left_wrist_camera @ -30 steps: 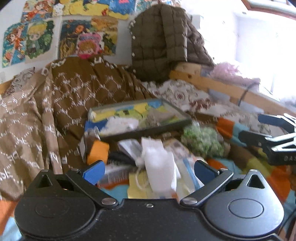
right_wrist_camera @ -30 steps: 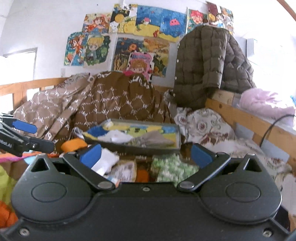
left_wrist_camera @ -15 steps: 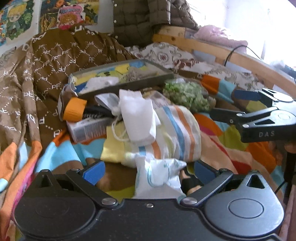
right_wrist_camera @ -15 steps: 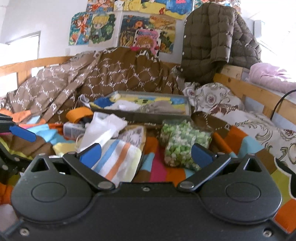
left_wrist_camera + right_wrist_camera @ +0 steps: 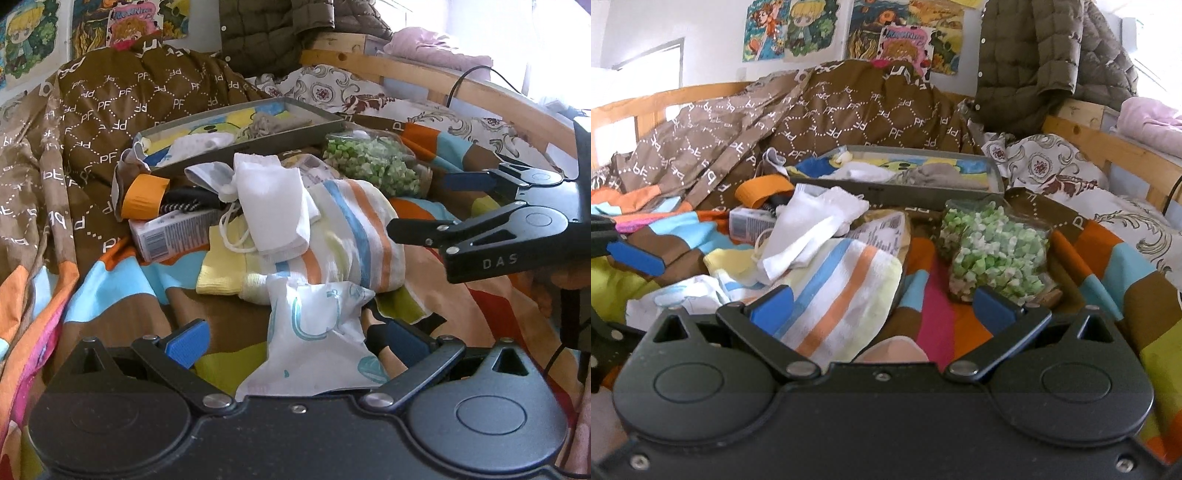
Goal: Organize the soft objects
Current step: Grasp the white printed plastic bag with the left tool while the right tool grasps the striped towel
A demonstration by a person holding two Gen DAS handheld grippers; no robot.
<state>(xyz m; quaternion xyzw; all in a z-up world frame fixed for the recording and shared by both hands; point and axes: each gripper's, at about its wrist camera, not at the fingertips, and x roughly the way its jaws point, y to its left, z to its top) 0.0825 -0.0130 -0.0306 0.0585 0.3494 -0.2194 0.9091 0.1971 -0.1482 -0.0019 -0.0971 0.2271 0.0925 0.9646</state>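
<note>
A pile of soft things lies on a colourful bedspread. A white sock (image 5: 273, 206) rests on a striped cloth (image 5: 351, 229) with blue and orange bands. A white cloth with teal print (image 5: 317, 332) lies between the spread fingers of my left gripper (image 5: 297, 341), which is open. My right gripper (image 5: 882, 308) is open too, low over the near end of the striped cloth (image 5: 842, 295); it also shows from the side as the right gripper (image 5: 443, 206). Behind the pile, a grey tray (image 5: 310, 129) holds folded socks.
A clear bag of green and white pieces (image 5: 990, 251) lies right of the pile. An orange roll (image 5: 146, 195) and a small barcoded box (image 5: 173, 232) lie left. A brown patterned blanket (image 5: 849, 107), a quilted jacket (image 5: 1041, 55) and a wooden bed rail (image 5: 1108, 147) stand behind.
Both grippers have tipped down and come closer to the pile. The printed white cloth now sits between the left fingers. Both stay open.
</note>
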